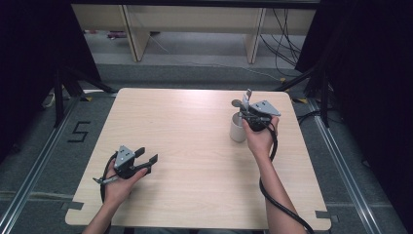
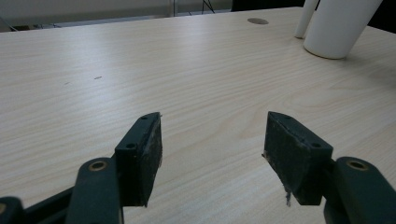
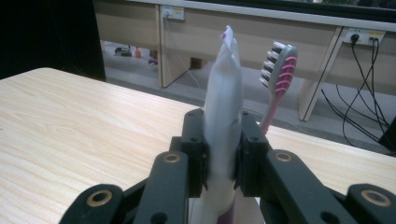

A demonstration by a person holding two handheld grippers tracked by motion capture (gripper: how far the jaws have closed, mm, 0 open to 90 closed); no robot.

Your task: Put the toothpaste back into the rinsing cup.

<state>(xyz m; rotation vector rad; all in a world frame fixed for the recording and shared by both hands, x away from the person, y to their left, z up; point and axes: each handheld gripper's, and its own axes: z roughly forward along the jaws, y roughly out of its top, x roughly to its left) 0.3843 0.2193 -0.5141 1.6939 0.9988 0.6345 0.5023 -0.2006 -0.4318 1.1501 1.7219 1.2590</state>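
Note:
My right gripper (image 3: 223, 140) is shut on a pale, whitish tube (image 3: 224, 84) that stands upright between its jaws. In the high view this gripper (image 1: 249, 108) sits at the right rear of the table, just above and beside a white cup (image 1: 237, 129). A toothbrush (image 3: 279, 70) with a pink handle and bristles at the top rises just beyond the tube. I cannot tell whether the tube's lower end is inside the cup. My left gripper (image 1: 148, 156) rests low at the front left, open with nothing between its fingers (image 2: 212, 140); the cup (image 2: 338, 28) stands far beyond it.
The light wooden table (image 1: 195, 141) is bare between the two hands. Beyond its far edge are wooden furniture legs (image 1: 134, 34) and loose cables (image 1: 287, 44) on the floor. Dark curtains flank both sides.

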